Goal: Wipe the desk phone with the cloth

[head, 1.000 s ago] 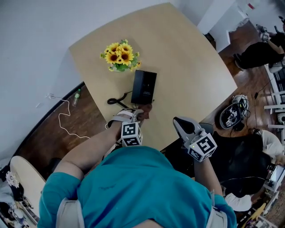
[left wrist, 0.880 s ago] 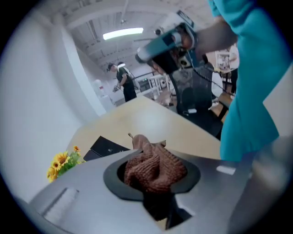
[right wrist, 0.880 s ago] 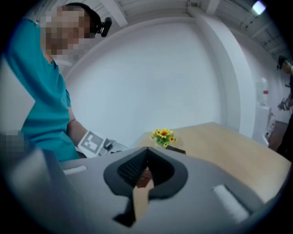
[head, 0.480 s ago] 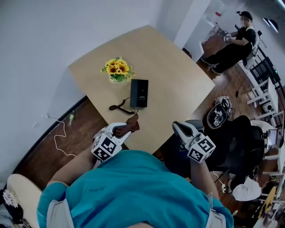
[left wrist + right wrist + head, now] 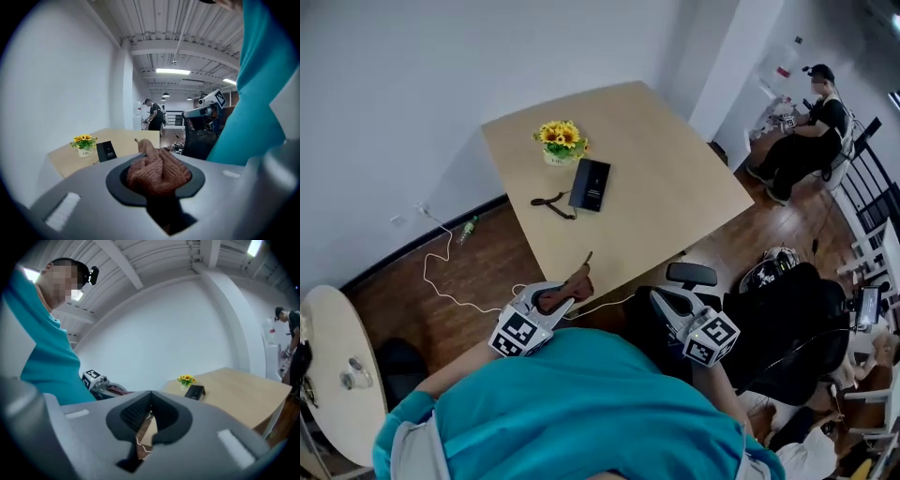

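Observation:
The black desk phone (image 5: pixel 590 185) lies flat on the light wooden table (image 5: pixel 675 187), its curled cord (image 5: pixel 548 202) trailing to the left. It also shows small and far off in the left gripper view (image 5: pixel 107 151) and the right gripper view (image 5: pixel 194 392). My left gripper (image 5: pixel 567 289) is shut on a bunched brown cloth (image 5: pixel 574 284), held off the table's near edge, well short of the phone. The cloth (image 5: pixel 157 171) fills the jaws. My right gripper (image 5: pixel 661 302) hangs beside it, shut with nothing in it, over the floor.
A pot of sunflowers (image 5: pixel 561 139) stands just behind the phone. An office chair (image 5: pixel 692 275) sits at the table's near edge. A white cable (image 5: pixel 441 272) and a bottle (image 5: pixel 467 229) lie on the wooden floor. A person (image 5: pixel 811 131) sits far right.
Both grippers have drawn back from the table. The left one, still holding the cloth, has left the phone's near end and now hangs beyond the table edge.

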`<state>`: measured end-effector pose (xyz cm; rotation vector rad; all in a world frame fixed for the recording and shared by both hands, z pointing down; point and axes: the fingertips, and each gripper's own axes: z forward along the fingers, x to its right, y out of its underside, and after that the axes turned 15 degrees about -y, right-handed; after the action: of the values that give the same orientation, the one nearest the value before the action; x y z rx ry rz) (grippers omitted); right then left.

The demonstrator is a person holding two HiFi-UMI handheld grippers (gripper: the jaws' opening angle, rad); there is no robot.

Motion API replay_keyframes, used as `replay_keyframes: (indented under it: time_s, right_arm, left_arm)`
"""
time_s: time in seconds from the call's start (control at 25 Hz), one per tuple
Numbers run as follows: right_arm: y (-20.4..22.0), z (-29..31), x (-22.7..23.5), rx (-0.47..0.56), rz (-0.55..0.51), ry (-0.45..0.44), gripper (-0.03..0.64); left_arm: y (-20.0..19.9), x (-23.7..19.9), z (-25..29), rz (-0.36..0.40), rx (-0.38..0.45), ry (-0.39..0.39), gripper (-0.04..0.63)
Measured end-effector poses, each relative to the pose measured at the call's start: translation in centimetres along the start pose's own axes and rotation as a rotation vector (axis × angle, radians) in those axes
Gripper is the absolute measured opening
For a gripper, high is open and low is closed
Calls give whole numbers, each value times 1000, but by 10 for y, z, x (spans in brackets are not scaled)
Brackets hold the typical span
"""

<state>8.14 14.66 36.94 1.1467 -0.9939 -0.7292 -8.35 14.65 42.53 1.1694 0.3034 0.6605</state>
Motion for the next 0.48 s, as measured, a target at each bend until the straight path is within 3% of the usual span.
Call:
replay_keyframes:
  time_s: [0.16, 0.36, 0.48]
  right_arm:
    - [22, -25, -30, -18, 30, -82, 2]
    - [26, -27, -49, 7, 38, -116, 2]
    - [24, -18, -63, 11, 22, -114, 2]
  left_arm:
    - [-12, 6, -36, -15, 39, -110, 112]
    - [-8, 16, -76, -247, 92, -128, 112]
    - [5, 16, -90, -231, 78, -146, 112]
